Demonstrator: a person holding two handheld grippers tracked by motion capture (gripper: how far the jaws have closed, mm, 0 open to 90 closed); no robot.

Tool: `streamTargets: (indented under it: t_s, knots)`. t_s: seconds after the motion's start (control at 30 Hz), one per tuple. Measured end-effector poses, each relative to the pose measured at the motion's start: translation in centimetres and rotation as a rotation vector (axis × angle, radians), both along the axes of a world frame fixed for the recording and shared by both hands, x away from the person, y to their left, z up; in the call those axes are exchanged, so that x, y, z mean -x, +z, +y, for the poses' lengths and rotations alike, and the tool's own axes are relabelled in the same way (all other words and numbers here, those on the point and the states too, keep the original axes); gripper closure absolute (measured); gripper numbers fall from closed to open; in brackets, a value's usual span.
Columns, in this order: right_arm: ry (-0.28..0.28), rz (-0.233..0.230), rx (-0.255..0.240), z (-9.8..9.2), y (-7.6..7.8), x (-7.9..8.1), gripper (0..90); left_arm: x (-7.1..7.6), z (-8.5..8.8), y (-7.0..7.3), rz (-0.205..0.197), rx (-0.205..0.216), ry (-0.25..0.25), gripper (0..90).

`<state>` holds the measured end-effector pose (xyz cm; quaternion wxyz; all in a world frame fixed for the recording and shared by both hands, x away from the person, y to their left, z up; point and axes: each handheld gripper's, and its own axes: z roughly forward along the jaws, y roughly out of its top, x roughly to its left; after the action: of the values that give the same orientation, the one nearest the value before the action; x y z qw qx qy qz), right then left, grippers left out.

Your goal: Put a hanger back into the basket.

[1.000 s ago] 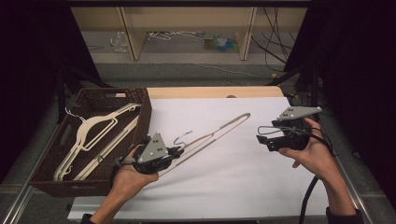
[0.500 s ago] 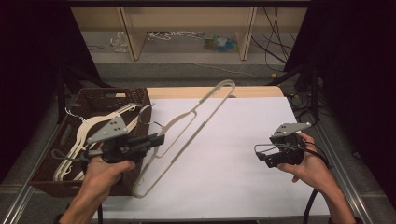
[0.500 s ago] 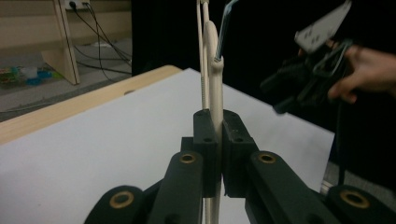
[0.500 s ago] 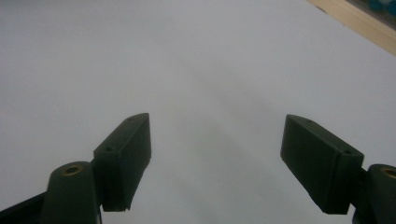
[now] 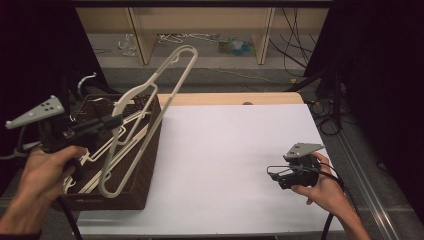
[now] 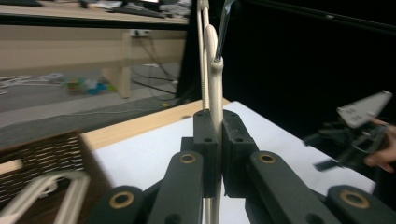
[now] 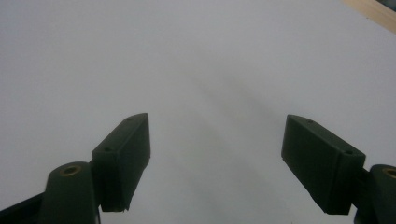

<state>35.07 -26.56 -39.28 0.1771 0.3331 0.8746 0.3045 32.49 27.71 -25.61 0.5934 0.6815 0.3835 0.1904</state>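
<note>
A cream plastic hanger (image 5: 165, 85) is tilted up in the air, with its lower end over the dark wicker basket (image 5: 145, 170) at the left. My left gripper (image 5: 111, 121) is shut on the hanger near its neck. In the left gripper view the jaws (image 6: 215, 122) pinch the cream neck (image 6: 215, 84), and a metal hook (image 6: 222, 28) rises above it. Several more cream hangers (image 5: 107, 157) lie in the basket. My right gripper (image 5: 273, 172) hovers low over the white sheet (image 5: 225, 150) at the front right, and its jaws (image 7: 215, 140) are open and empty.
The white sheet covers most of the wooden table (image 5: 225, 98). Beyond the table are a low shelf unit (image 5: 200, 20) and loose cables (image 5: 325, 120) on the floor. Dark drapes flank both sides. The left gripper view shows the right gripper (image 6: 357, 135) farther off.
My left gripper has carried the hanger left and up, from over the white sheet to above the basket. The right hand has sunk toward the front right of the sheet, jaws still open.
</note>
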Motion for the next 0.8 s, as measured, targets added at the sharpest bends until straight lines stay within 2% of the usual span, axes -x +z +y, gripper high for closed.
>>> streamTargets:
  t_s: [0.13,0.17,0.2,0.27,0.3,0.37,0.4,0.43,0.63,0.7,0.8]
  knots:
    - [0.010,0.011,0.008,0.3,-0.4,0.1,24.7,-1.2,2.5,-0.1,0.018,-0.024,0.065,85.9]
    - [0.011,0.034,0.013,0.5,-0.7,0.1,24.8,-1.6,3.1,-0.2,0.021,-0.030,0.075,86.0]
    - [0.020,0.027,0.017,0.5,-0.8,0.0,24.8,-2.2,4.2,-0.4,0.031,-0.053,0.098,86.0]
    - [0.011,0.031,0.013,0.6,-0.9,0.1,24.8,-2.6,4.7,-0.5,0.035,-0.066,0.113,86.0]
    - [0.029,0.026,0.020,0.6,-1.1,0.1,24.9,-2.9,5.2,-0.6,0.034,-0.085,0.125,85.9]
    - [0.032,0.026,0.020,0.6,-1.1,0.1,24.8,-3.7,6.3,-0.9,0.020,-0.142,0.143,85.9]
    - [0.027,0.028,0.018,0.7,-1.1,0.1,24.8,-4.0,6.6,-1.1,0.018,-0.157,0.147,86.0]
    - [0.031,0.022,0.022,0.6,-1.2,0.1,24.8,-4.2,7.0,-1.3,0.027,-0.177,0.155,85.9]
    - [0.019,0.045,0.010,0.6,-1.3,0.4,24.2,-5.3,8.4,-3.5,0.085,-0.250,0.147,85.9]
    - [0.031,0.044,0.024,0.5,-1.4,0.4,23.5,-5.6,8.8,-4.6,0.107,-0.280,0.145,85.9]
    - [0.019,0.030,0.013,0.5,-1.5,0.4,23.4,-5.9,9.3,-5.7,0.132,-0.287,0.140,85.9]
